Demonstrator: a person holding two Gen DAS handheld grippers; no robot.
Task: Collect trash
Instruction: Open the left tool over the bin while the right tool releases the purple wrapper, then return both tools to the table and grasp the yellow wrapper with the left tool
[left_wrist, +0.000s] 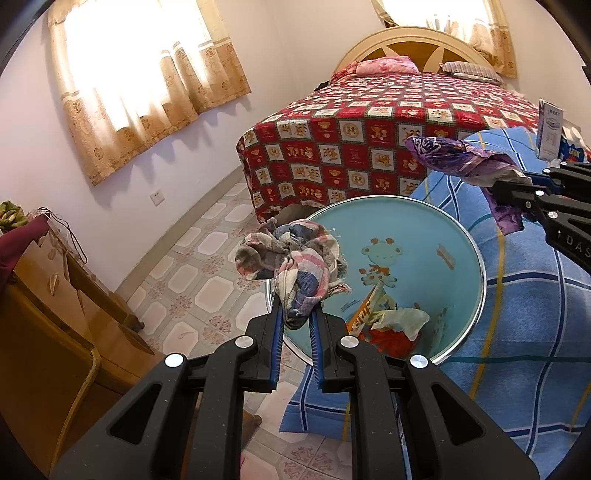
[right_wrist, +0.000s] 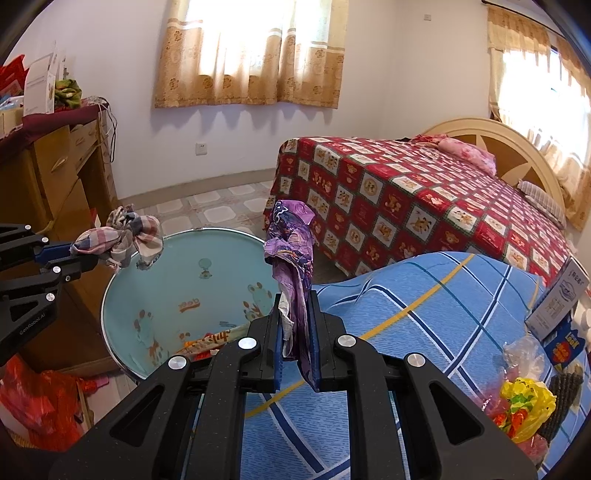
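Observation:
My left gripper (left_wrist: 297, 310) is shut on a crumpled checked rag (left_wrist: 295, 258), held over the near left rim of a light blue bin (left_wrist: 458, 236) with a cartoon print. In the right wrist view the same rag (right_wrist: 122, 236) hangs at the bin's (right_wrist: 122, 295) left edge from the left gripper (right_wrist: 79, 254). My right gripper (right_wrist: 295, 314) is shut on a purple foil wrapper (right_wrist: 291, 240), which stands up between the pads beside the bin's right rim. That purple wrapper (left_wrist: 469, 158) shows at the right of the left wrist view. Wrappers (left_wrist: 388, 325) lie inside the bin.
The bin stands against a blue plaid cloth (right_wrist: 424, 295) that bears a yellow bag (right_wrist: 528, 406), clear plastic (right_wrist: 524, 350) and a small box (right_wrist: 557, 302). Behind is a bed with a red patterned cover (left_wrist: 369, 140). A wooden dresser (left_wrist: 48, 295) stands left, a red bag (right_wrist: 48, 402) below it.

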